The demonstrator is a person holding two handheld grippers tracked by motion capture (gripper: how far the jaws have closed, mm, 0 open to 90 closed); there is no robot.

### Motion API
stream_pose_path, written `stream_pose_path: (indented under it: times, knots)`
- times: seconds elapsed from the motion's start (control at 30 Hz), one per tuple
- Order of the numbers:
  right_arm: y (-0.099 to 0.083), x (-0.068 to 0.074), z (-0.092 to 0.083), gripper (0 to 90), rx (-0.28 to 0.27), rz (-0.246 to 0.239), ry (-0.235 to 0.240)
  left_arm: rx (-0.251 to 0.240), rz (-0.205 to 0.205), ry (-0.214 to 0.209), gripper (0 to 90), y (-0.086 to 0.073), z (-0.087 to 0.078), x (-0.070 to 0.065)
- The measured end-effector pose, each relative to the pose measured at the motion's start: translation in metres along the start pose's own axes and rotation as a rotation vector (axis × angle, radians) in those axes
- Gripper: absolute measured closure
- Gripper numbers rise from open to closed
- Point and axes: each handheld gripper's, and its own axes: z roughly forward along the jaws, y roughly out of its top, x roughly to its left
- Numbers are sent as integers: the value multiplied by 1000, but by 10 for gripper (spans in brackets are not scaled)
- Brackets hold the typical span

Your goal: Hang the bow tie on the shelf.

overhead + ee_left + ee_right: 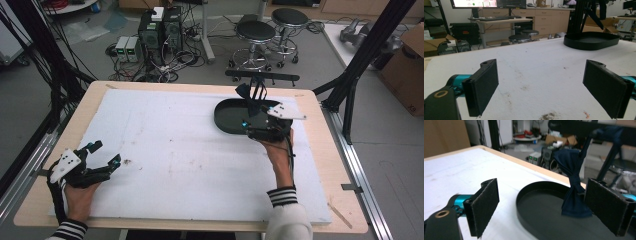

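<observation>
1. over the black tray [227, 120] at the far right of the table [60, 150], we see the right claw [536, 202] standing wide, pads clear of everything. a dark blue bow tie [571, 187] hangs half upright in front of it, its lower end on the tray floor, just beside the right-hand pad. we cannot tell whether it touches that pad.
2. the bow tie seems to lean on, or hang from, something behind it. in the high view its dark fabric [250, 95] sits at the tray's far rim. if that support is loose, we judge the bow tie could flop over the rim and off the tray.
3. if fabric clings to the rough pad, drawing the right claw away could drag the bow tie out again.
4. a careless pull could also nudge the light tray across the white sheet [165, 145].
5. the left claw [106, 154] rests wide and empty at the near left, well apart, so it cannot steady the tray.
</observation>
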Motion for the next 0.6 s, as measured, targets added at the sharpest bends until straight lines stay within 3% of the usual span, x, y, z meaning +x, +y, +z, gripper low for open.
stream_pose_path:
  times: [0.17,0.33,0.53,0.6]
  knots:
    - [-19,15,-43,117,-87,-10,14,5,0,0,134,0,0,0]
    - [-60,34,-75,117,-136,11,3,8,1,2,134,0,0,0]
    - [-100,46,-83,117,-163,36,-32,5,1,6,134,0,0,0]
    - [-105,47,-82,117,-136,11,-51,2,-4,7,134,0,0,0]
